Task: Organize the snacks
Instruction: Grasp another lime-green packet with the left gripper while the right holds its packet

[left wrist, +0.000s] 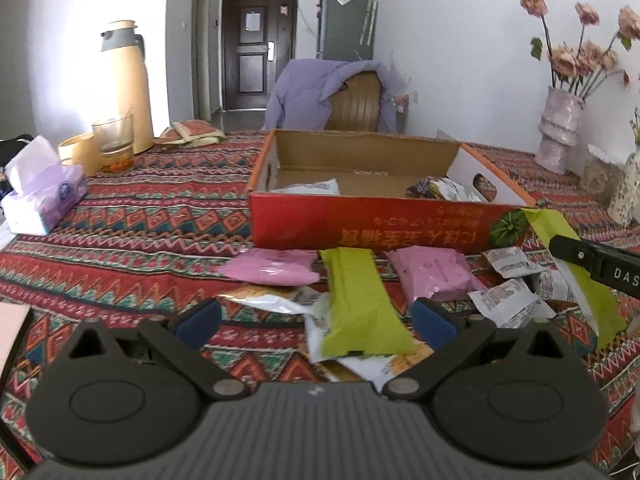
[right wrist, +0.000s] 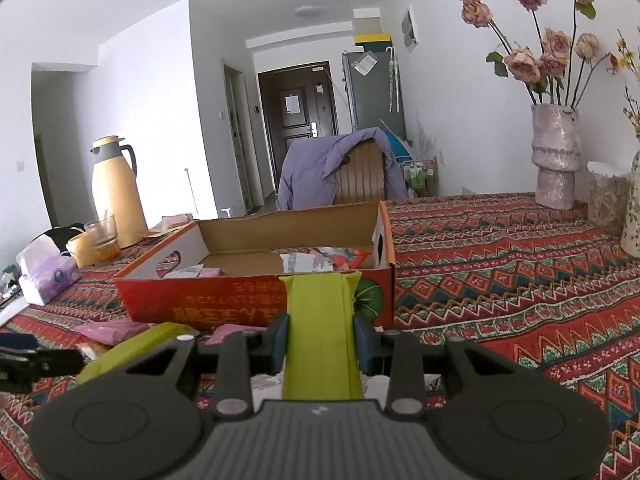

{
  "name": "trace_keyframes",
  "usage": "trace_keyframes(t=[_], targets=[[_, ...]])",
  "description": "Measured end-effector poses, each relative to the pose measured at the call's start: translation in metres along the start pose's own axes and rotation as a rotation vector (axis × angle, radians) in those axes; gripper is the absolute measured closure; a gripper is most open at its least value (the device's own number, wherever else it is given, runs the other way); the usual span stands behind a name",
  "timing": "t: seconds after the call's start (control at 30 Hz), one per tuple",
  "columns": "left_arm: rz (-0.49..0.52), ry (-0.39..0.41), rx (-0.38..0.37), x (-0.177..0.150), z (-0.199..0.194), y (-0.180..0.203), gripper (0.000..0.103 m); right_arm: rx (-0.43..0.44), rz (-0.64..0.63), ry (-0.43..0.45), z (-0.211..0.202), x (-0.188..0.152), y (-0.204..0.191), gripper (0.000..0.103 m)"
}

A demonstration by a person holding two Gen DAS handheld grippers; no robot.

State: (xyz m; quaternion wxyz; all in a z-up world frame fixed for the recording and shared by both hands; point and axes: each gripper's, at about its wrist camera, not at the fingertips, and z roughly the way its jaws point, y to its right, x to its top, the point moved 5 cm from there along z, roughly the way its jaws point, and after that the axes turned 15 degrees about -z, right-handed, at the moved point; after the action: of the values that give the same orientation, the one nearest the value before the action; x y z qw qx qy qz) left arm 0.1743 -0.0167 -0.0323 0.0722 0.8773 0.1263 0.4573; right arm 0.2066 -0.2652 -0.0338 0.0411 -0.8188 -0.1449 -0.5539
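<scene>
Green packet (right wrist: 320, 320) sits pinched in the right gripper (right wrist: 321, 342), raised just before the red box (right wrist: 256, 300). The left gripper (left wrist: 316, 320) gapes wide over loose snacks (left wrist: 360, 300).

The right gripper (right wrist: 321, 342) clamps a lime-green snack packet (right wrist: 320, 316), its far end overlapping the near red wall of the open cardboard box (right wrist: 200, 300).
</scene>
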Motion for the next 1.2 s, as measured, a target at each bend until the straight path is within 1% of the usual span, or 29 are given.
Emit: trace_keyframes(t=[0.13,0.3,0.37,0.43,0.5,0.53,0.57,0.7,0.73,0.77,0.8,0.83,0.87,0.93,1.2], targets=[[0.014,-0.023,0.005,0.001,0.017,0.013,0.0,0.008,0.004,0.002,0.003,-0.001,0.003,0.07],[0.045,-0.01,0.036,0.006,0.033,0.032,0.0,0.019,0.002,0.011,0.006,0.0,0.003,0.07],[0.068,-0.005,0.035,0.008,0.038,0.04,0.001,0.021,0.003,0.012,0.008,0.0,0.004,0.07],[0.098,-0.011,0.07,0.007,0.047,0.047,0.001,0.022,0.004,0.012,0.01,0.0,0.006,0.07],[0.106,-0.039,0.112,0.005,0.059,0.049,0.01,0.021,0.006,0.009,0.012,0.001,0.006,0.07],[0.099,-0.055,0.127,0.005,0.064,0.049,0.019,0.022,0.007,0.008,0.012,0.001,0.006,0.07],[0.091,-0.068,0.147,0.004,0.069,0.047,0.021,0.023,0.006,0.007,0.013,0.001,0.006,0.07],[0.096,-0.083,0.191,0.002,0.081,0.047,0.022,0.027,0.005,0.0,0.016,0.0,0.005,0.07],[0.101,-0.083,0.196,0.002,0.082,0.047,0.026,0.028,0.005,0.0,0.017,0.0,0.005,0.07],[0.105,-0.083,0.205,0.002,0.083,0.046,0.034,0.028,0.005,-0.001,0.017,-0.001,0.003,0.07],[0.111,-0.082,0.214,0.002,0.084,0.045,0.039,0.029,0.004,-0.002,0.016,-0.001,0.003,0.07],[0.113,-0.089,0.208,0.001,0.084,0.045,0.051,0.03,0.004,-0.003,0.016,0.0,0.002,0.07],[0.107,-0.098,0.195,0.001,0.085,0.044,0.059,0.031,0.003,-0.002,0.016,0.0,0.002,0.07],[0.093,-0.102,0.17,0.001,0.083,0.041,0.063,0.032,0.0,-0.001,0.015,0.0,0.001,0.07],[0.068,-0.054,0.099,0.004,0.055,0.039,0.064,0.025,-0.008,0.002,0.009,0.002,-0.002,0.07]])
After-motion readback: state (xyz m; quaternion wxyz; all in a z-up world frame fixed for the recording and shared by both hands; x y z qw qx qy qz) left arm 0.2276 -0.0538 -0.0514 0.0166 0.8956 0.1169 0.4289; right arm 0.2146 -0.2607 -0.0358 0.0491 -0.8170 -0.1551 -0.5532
